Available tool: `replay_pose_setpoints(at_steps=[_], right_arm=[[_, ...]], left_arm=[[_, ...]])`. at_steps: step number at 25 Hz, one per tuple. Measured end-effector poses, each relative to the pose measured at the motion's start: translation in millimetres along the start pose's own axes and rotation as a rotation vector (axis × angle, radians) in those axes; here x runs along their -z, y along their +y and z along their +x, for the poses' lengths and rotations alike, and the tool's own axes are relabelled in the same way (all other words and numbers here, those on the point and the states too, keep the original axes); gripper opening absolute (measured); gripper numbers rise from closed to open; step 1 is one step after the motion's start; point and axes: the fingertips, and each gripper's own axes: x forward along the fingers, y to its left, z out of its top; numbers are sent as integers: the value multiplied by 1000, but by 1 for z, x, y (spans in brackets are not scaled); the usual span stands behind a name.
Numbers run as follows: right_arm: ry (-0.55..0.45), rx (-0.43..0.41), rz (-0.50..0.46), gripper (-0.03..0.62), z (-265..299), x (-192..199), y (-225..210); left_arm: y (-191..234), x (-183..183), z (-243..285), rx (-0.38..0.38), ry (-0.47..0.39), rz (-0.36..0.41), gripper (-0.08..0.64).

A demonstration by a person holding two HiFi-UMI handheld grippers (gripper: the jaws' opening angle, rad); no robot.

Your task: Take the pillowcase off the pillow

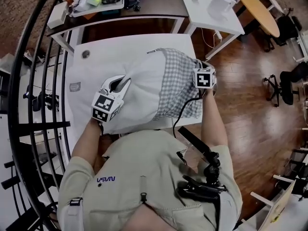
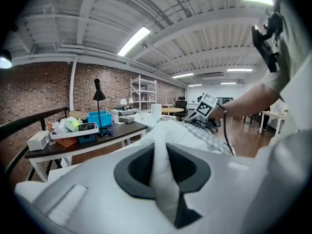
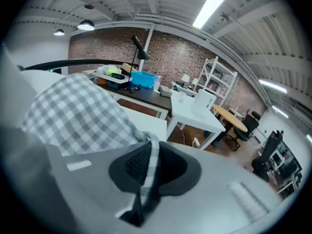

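A white pillow (image 1: pixel 137 97) lies on the white table (image 1: pixel 96 47) in the head view. A grey-and-white checked pillowcase (image 1: pixel 180 85) covers its right part only. My left gripper (image 1: pixel 121 84) sits on the bare left half, shut on a pinched fold of white pillow fabric (image 2: pixel 163 179) that runs up between its jaws. My right gripper (image 1: pixel 202 67) is at the pillowcase's far right side. It is shut on a strip of the checked cloth (image 3: pixel 148 172), and the checked bulk (image 3: pixel 78 116) swells to its left.
Behind the table stands a dark desk (image 1: pixel 144 6) with a tray and a blue box. At the back right are a white table (image 1: pixel 211 8) and a round wooden table (image 1: pixel 260 11). A black railing (image 1: pixel 33 105) curves along the left. Office chairs (image 1: pixel 288 81) stand on the wooden floor at right.
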Motion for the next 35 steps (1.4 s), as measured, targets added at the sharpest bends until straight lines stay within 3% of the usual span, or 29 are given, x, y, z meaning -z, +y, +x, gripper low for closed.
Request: replay_pose_setpoints(at_steps=[2, 4, 6, 8, 12, 15, 18, 20, 21, 23, 26, 29, 30, 32, 35], right_arm=[[-20, -38, 6, 37, 1, 6, 17], [-62, -38, 35, 92, -7, 3, 21], [-130, -63, 60, 133, -28, -5, 29], [-192, -112, 74, 161, -59, -8, 45], [-219, -225, 125, 172, -122, 24, 84], [-188, -303, 162, 173, -153, 57, 121], [-116, -387, 158, 183, -171, 90, 161], [-57, -439, 137, 198, -174, 111, 189], [-29, -460, 116, 206, -174, 120, 202], [10, -481, 56, 206, -168, 134, 228], [-13, -413, -19, 206, -149, 128, 244], [-86, -265, -88, 48, -150, 99, 220], [-112, -223, -92, 29, -155, 91, 207], [-138, -126, -55, 15, -164, 83, 174], [-91, 12, 64, 8, -157, 104, 116]], left_arm=[[6, 5, 21, -5, 28, 24, 89], [10, 0, 32, -14, 43, 47, 146], [13, -13, 28, -29, 31, 69, 201], [7, -27, 11, -31, 3, 66, 209], [-40, -42, -35, 61, -38, 6, 217], [-86, -11, -36, 183, 76, 48, 292], [-122, 63, -13, 259, 308, 169, 364], [-123, 101, 3, 224, 402, 286, 322], [-119, 108, 9, 199, 415, 317, 234], [-111, 100, 12, 181, 403, 290, 121], [-102, 62, 5, 210, 342, 189, 54], [-88, 24, -2, 206, 272, 136, 49], [-81, 15, -4, 191, 248, 114, 49], [-63, 1, -6, 153, 207, 64, 51], [-43, -7, -14, 125, 174, 3, 48]])
